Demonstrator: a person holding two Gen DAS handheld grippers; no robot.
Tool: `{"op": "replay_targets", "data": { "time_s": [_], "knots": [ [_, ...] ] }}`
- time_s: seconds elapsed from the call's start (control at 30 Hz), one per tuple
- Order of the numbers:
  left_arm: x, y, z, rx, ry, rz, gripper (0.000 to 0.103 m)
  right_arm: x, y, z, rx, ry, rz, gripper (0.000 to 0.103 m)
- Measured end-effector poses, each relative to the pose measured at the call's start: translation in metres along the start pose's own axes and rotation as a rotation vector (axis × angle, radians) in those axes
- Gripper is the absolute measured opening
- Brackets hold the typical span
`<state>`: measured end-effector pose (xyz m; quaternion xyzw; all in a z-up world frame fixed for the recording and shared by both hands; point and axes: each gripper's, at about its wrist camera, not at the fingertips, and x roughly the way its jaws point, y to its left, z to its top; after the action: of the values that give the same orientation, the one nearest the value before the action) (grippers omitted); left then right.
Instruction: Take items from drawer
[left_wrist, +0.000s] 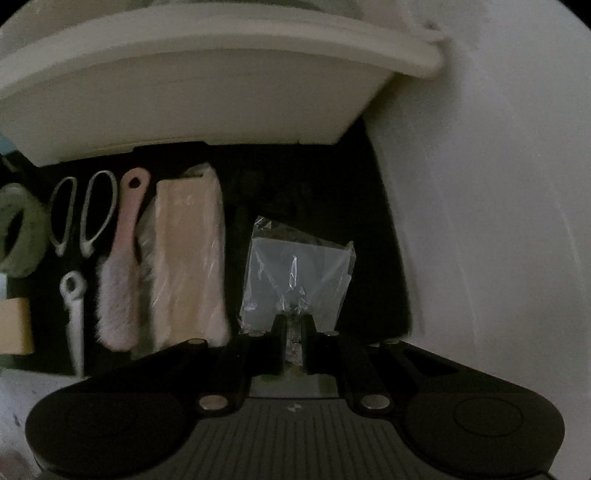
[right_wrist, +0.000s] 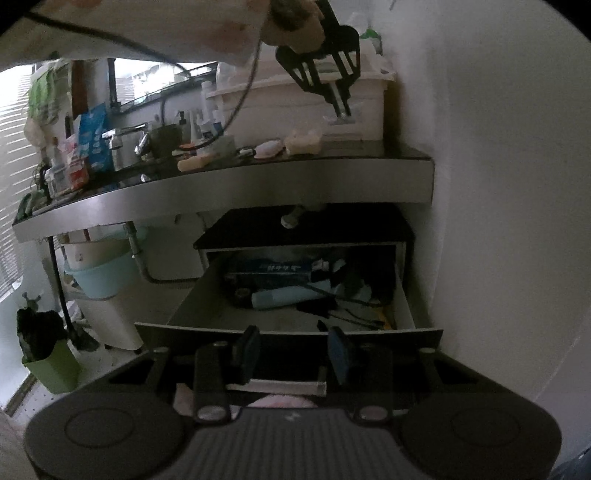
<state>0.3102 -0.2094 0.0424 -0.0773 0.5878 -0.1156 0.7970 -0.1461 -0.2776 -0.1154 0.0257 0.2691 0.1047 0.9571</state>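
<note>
Two views, dim room. Right wrist view took in a dark countertop against a pale wall, crowded with bottles, a faucet and a white bin at the back. Below it an open drawer held a light blue tube, a dark box with print and tangled cables. A blue basin and a green container sat lower left near a bright window.

Only the right wrist view showed the left gripper from outside, up over the counter by the white bin. Only the left wrist view showed the counter close: a tape roll, scissors, a pink brush, a wrapped tan block and a small white tool lined up on the dark surface under the bin's rim.

Left gripper was pinching the near edge of a clear plastic packet, jaws pressed together on it; the packet lay on the counter right of the tan block, apart from it. Right gripper hung spread wide, empty, just in front of the drawer's front edge.
</note>
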Motion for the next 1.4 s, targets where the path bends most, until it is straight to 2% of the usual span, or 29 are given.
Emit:
{"op": "replay_targets", "data": {
  "time_s": [0.2, 0.37, 0.63, 1.0, 1.1, 1.13, 1.23, 1.27, 1.33, 1.4],
  "knots": [
    [0.037, 0.004, 0.031, -0.093, 0.009, 0.059, 0.008, 0.003, -0.003, -0.003, 0.005, 0.010, -0.001, 0.040],
    [0.049, -0.003, 0.044, -0.085, -0.018, 0.119, 0.008, 0.008, -0.009, -0.002, 0.023, 0.005, -0.015, 0.040],
    [0.059, -0.005, 0.052, -0.129, -0.016, 0.113, 0.008, 0.012, -0.014, -0.003, 0.059, -0.003, -0.016, 0.040],
    [0.059, 0.014, 0.057, -0.261, -0.015, 0.049, 0.008, 0.015, -0.007, 0.000, 0.045, 0.000, -0.013, 0.040],
    [0.057, 0.016, 0.057, -0.259, 0.001, 0.031, 0.008, 0.015, -0.008, 0.001, 0.054, 0.000, -0.007, 0.040],
    [0.055, 0.016, 0.057, -0.255, -0.006, 0.026, 0.011, 0.016, -0.008, 0.001, 0.058, 0.000, -0.005, 0.040],
    [0.046, 0.018, 0.057, -0.245, -0.042, 0.010, 0.032, 0.017, -0.007, 0.004, 0.055, 0.000, 0.002, 0.040],
    [0.042, 0.018, 0.057, -0.242, -0.056, 0.011, 0.035, 0.017, -0.007, 0.005, 0.051, 0.000, 0.003, 0.040],
    [0.035, 0.019, 0.055, -0.235, -0.075, 0.009, 0.036, 0.017, -0.005, 0.006, 0.042, -0.001, 0.003, 0.040],
    [0.028, 0.021, 0.050, -0.234, -0.067, -0.029, 0.036, 0.017, -0.003, 0.007, 0.040, -0.002, 0.002, 0.040]
  ]
}}
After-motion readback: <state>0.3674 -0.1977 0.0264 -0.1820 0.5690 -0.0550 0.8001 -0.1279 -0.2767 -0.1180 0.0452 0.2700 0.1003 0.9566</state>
